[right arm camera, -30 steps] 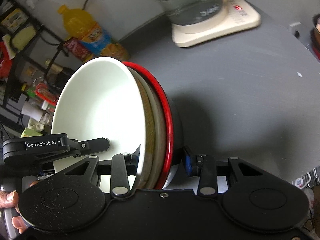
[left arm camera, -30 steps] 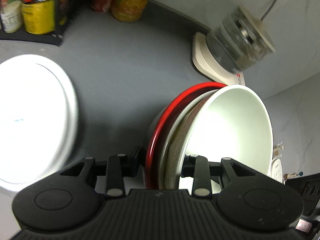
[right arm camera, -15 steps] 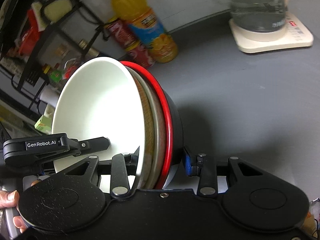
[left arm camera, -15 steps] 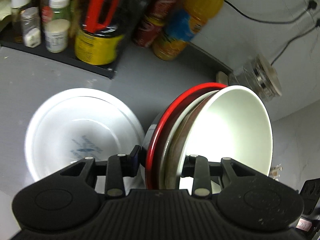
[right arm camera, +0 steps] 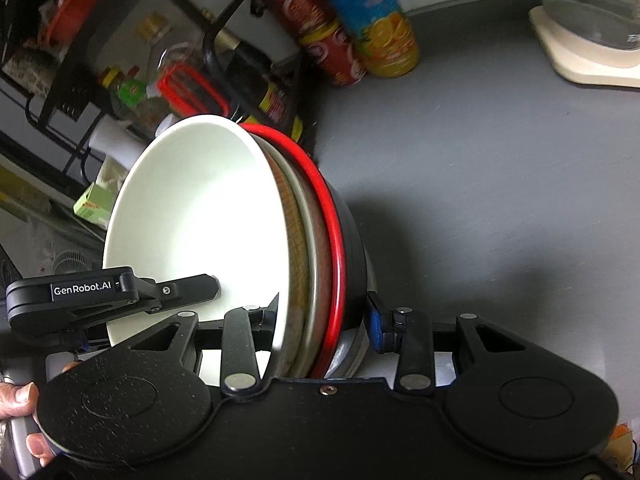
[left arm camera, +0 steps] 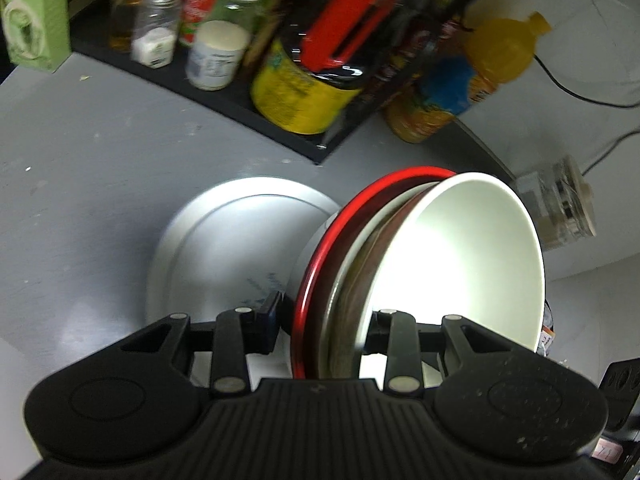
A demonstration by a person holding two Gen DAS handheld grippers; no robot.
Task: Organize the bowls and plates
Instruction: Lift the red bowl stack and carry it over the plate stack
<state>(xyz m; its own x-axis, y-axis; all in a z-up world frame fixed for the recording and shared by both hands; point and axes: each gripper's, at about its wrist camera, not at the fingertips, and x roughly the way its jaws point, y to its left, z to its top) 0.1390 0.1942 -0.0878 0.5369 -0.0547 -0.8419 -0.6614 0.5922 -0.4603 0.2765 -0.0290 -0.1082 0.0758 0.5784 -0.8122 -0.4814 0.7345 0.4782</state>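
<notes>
1. Bowls nest in one stack (left arm camera: 440,272), held up on its side above the grey bench (left arm camera: 80,168).
2. Left gripper (left arm camera: 320,320) jaws squeeze its rim.
3. Right gripper (right arm camera: 320,320) jaws squeeze it too.
4. White plate (left arm camera: 224,248), maybe a shallow dish, lies below.

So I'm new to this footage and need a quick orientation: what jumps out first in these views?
A nested stack of bowls, white innermost and red-rimmed outermost, fills the middle of both views, clamped at its rim between the fingers of the left gripper and of the right gripper. Below and left of it in the left view, a white plate lies on the grey counter, before a rack of bottles and jars.
</notes>
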